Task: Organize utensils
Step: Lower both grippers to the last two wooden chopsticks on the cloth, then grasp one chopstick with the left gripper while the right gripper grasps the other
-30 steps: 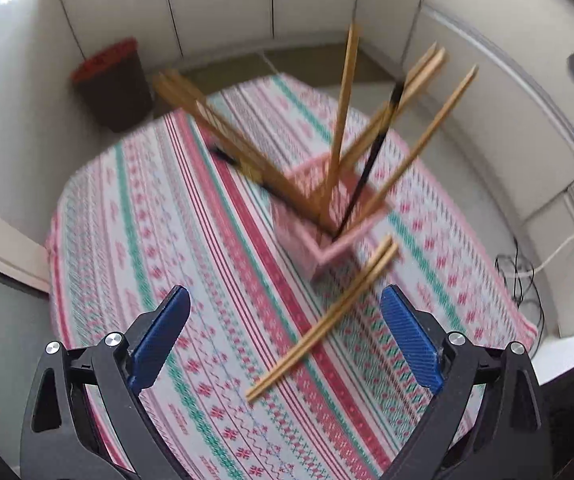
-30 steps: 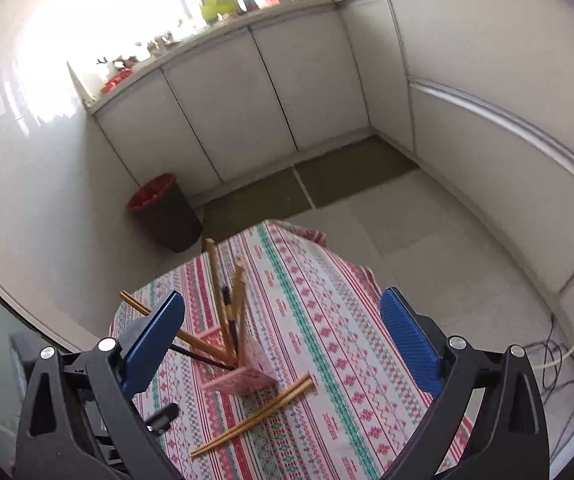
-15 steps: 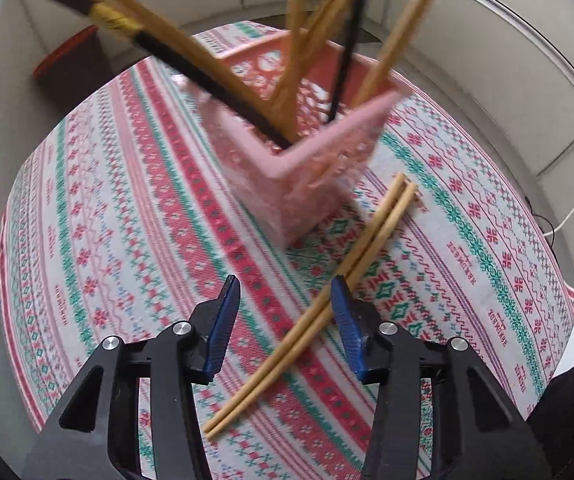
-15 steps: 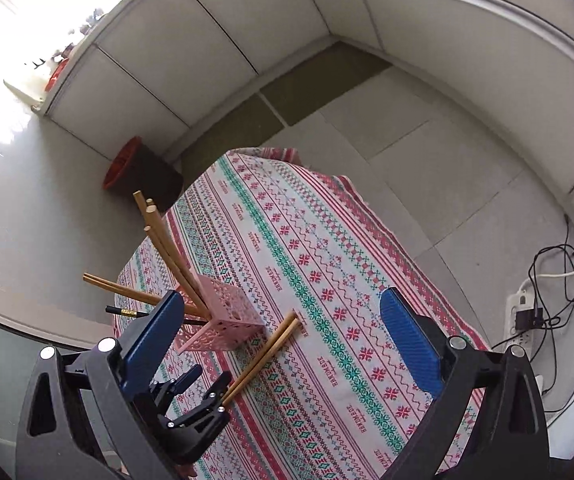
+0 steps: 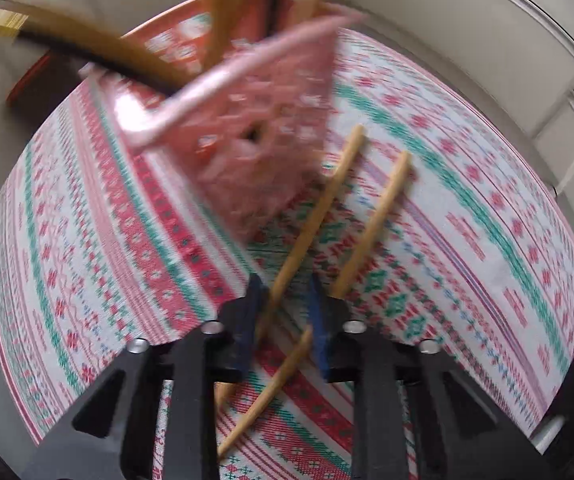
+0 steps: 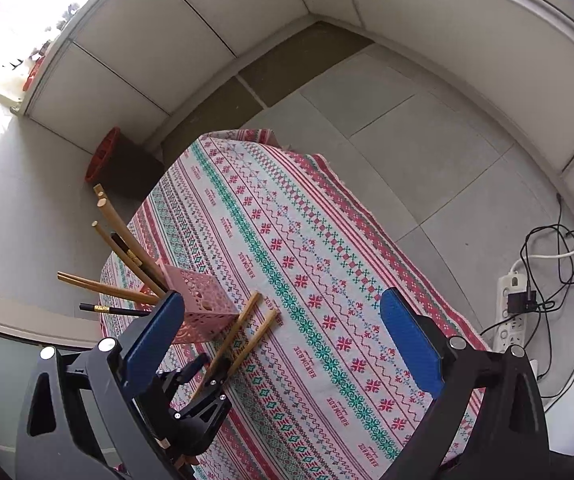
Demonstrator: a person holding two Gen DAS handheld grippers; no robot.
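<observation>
A pink lattice holder stands on the patterned tablecloth with several wooden chopsticks and a black one leaning in it; it also shows in the right wrist view. Two loose wooden chopsticks lie beside it. My left gripper is low over the cloth, its blue jaws nearly shut around one chopstick; the other chopstick crosses under the right jaw. From above, the left gripper is on the pair of chopsticks. My right gripper is open and empty, high above the table.
A red-rimmed dark bin stands on the floor beyond the table's far end. A power strip with cables lies on the floor to the right. White cabinet panels surround the area.
My left gripper has dropped to the cloth and narrowed its jaws around a loose chopstick; the two chopsticks have spread apart. The right gripper has tilted and risen a little, staying open.
</observation>
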